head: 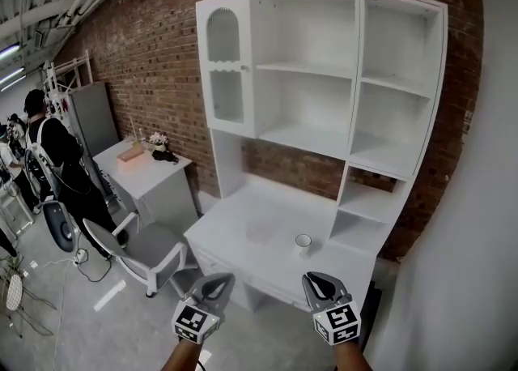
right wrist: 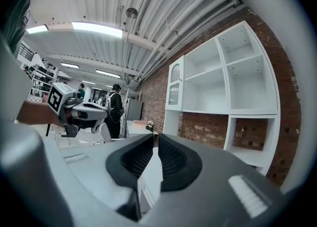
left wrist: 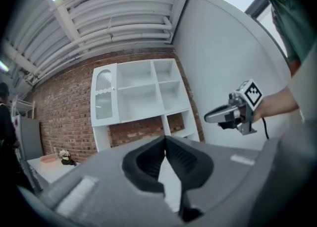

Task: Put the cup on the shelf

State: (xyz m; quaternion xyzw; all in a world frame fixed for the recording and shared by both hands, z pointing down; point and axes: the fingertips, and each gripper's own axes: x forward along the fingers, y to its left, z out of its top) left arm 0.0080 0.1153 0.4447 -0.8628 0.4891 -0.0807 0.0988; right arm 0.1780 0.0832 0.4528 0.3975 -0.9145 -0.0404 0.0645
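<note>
A small white cup [head: 303, 242] stands upright on the white desk top [head: 243, 236], to the right of its middle. Above the desk rises the white shelf unit [head: 354, 78], whose open compartments hold nothing; it also shows in the left gripper view as the shelf unit [left wrist: 138, 92] and in the right gripper view as the shelf unit [right wrist: 223, 80]. My left gripper [head: 220, 282] [left wrist: 165, 139] hangs before the desk's front edge, its tips touching, holding nothing. My right gripper [head: 317, 282] [right wrist: 155, 137] is just short of the cup, jaws a narrow slit apart, nothing between them.
A grey office chair [head: 150, 252] stands left of the desk. Further left is a small white table [head: 150, 175] with a pink box and flowers, and a person in black [head: 57, 159]. A brick wall [head: 154, 61] backs the shelf unit; a white wall [head: 469, 248] closes the right side.
</note>
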